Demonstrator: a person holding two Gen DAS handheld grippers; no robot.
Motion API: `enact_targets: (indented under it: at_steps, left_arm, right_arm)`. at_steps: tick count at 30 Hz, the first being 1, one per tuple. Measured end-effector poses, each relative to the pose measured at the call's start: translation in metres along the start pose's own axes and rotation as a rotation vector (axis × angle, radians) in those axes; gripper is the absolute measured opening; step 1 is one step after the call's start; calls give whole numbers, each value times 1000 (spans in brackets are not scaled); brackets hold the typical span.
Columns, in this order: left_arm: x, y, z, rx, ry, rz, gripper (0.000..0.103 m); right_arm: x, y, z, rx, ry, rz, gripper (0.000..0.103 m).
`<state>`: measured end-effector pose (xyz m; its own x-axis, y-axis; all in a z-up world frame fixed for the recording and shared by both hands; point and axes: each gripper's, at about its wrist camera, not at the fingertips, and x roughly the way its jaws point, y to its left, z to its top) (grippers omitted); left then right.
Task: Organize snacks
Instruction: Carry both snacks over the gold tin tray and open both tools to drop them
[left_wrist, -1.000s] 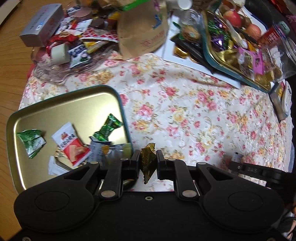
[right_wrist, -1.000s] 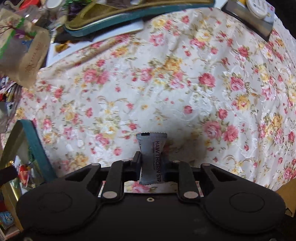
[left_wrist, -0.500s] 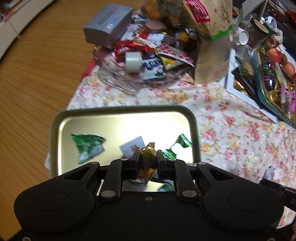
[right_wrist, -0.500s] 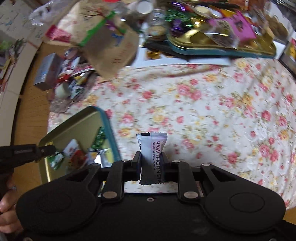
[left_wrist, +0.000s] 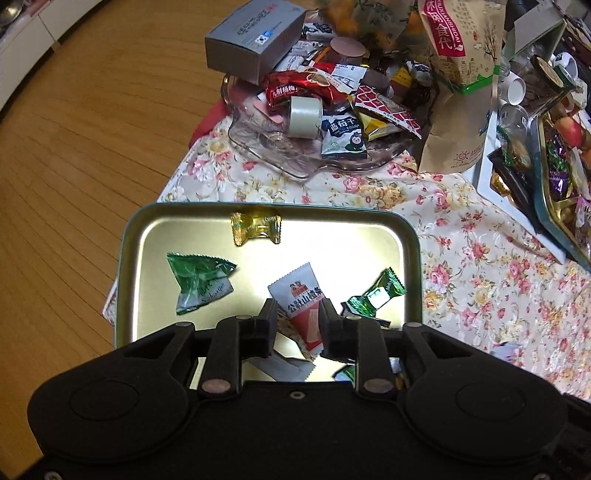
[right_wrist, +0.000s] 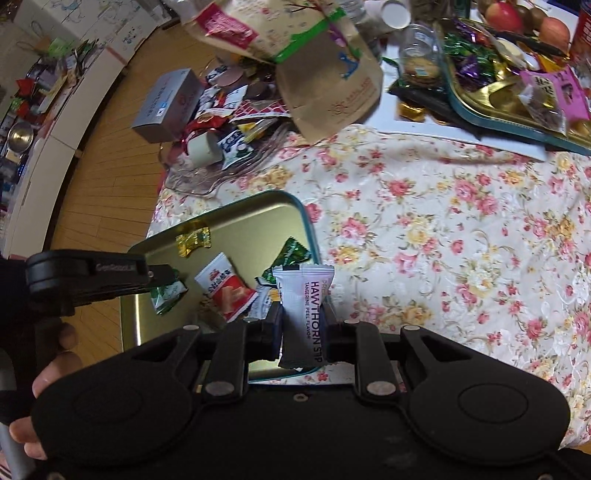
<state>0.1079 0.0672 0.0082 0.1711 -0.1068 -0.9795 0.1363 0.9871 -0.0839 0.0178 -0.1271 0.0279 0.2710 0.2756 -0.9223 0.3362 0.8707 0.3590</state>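
A gold tin tray (left_wrist: 147, 236) with a teal rim lies on the floral tablecloth and holds several wrapped snacks. A gold-wrapped candy (left_wrist: 255, 227) lies at the tray's far side, also in the right wrist view (right_wrist: 194, 240). My left gripper (left_wrist: 295, 317) is open and empty above the tray, over a white-and-red packet (left_wrist: 303, 302). In the right wrist view the left gripper (right_wrist: 162, 280) hangs over the tray (right_wrist: 258, 210). My right gripper (right_wrist: 301, 325) is shut on a grey-and-white hawthorn strip packet (right_wrist: 303, 310), held upright above the tray's near right corner.
A glass dish (left_wrist: 280, 162) piled with snack packets, a grey box (left_wrist: 255, 40) and a brown paper bag (left_wrist: 458, 92) stand beyond the tray. A second tray (right_wrist: 517, 96) of candies sits at the far right. Wooden floor (left_wrist: 74, 147) lies off the table's left edge.
My left gripper opened and the gold candy it held now lies at the tray's far side. My right gripper carried the hawthorn packet left, closer to the tray.
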Motion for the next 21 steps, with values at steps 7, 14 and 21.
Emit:
enact_targets:
  at_steps: [7, 14, 21]
  left_arm:
    - [-3, 13, 5, -71, -1, -13, 34]
    - [-4, 20, 8, -109, 2, -33, 34]
    - [-4, 21, 8, -114, 3, -41, 34]
  right_arm:
    - [5, 29, -8, -78, -18, -18, 22]
    - [4, 56, -15, -156, -47, 8, 22]
    - [0, 60, -12, -122, -65, 24, 43]
